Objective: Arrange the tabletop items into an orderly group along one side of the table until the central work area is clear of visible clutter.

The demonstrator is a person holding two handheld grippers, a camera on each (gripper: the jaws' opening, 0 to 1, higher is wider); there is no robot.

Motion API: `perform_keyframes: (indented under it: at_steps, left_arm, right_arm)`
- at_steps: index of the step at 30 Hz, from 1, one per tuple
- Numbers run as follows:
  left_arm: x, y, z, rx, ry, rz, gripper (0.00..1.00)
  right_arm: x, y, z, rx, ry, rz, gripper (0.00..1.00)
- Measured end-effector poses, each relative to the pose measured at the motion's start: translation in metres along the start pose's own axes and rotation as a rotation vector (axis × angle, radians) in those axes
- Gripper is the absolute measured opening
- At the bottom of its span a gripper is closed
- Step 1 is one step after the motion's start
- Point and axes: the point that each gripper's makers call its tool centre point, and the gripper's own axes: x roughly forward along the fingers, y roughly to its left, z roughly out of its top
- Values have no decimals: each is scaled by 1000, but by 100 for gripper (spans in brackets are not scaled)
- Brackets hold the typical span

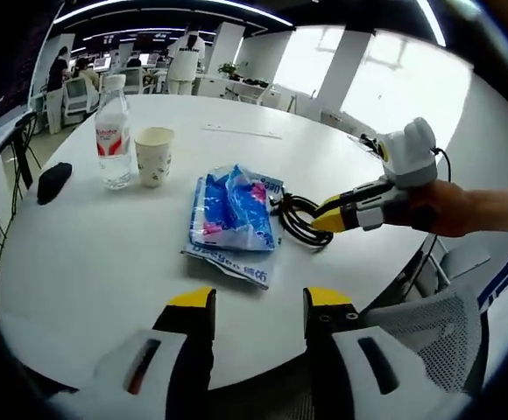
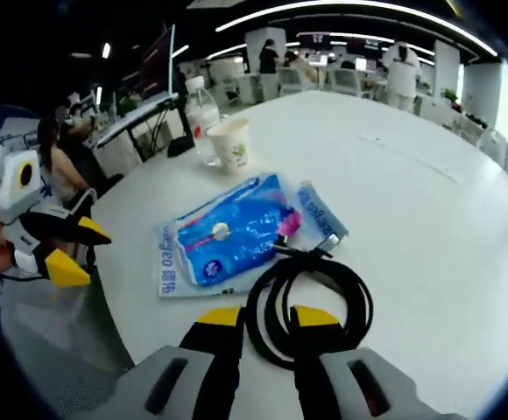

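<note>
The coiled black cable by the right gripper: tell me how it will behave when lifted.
The black cable lies in loose loops with no tie visible, so it will probably sag and uncoil. It looks light and floppy, likely dragging its end near the blue packet. The right gripper straddles one strand, so a pinch may hold only that loop.

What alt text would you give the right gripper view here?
The right gripper reaches, jaws apart, around the near edge of a coiled black cable on a white round table, beside a blue packet. Beyond stand a paper cup and water bottle; the left gripper hovers off the table's edge.
</note>
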Motion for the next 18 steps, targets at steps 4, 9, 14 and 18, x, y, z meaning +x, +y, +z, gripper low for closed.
perform_keyframes:
  at_steps: [4,9,14,18]
  left_arm:
    - [5,-5,-2,-7,5,-11,39]
    - [8,-11,-1,-16,5,-27,39]
    - [9,-13,-1,-17,6,-33,39]
    - [10,-14,3,-7,2,-30,40]
  right_arm:
    - [-4,-7,-9,26,3,-15,19]
    - [-5,-4,-15,34,10,-9,20]
    - [1,5,-14,31,11,14,23]
    - [11,9,-14,13,33,28,29]
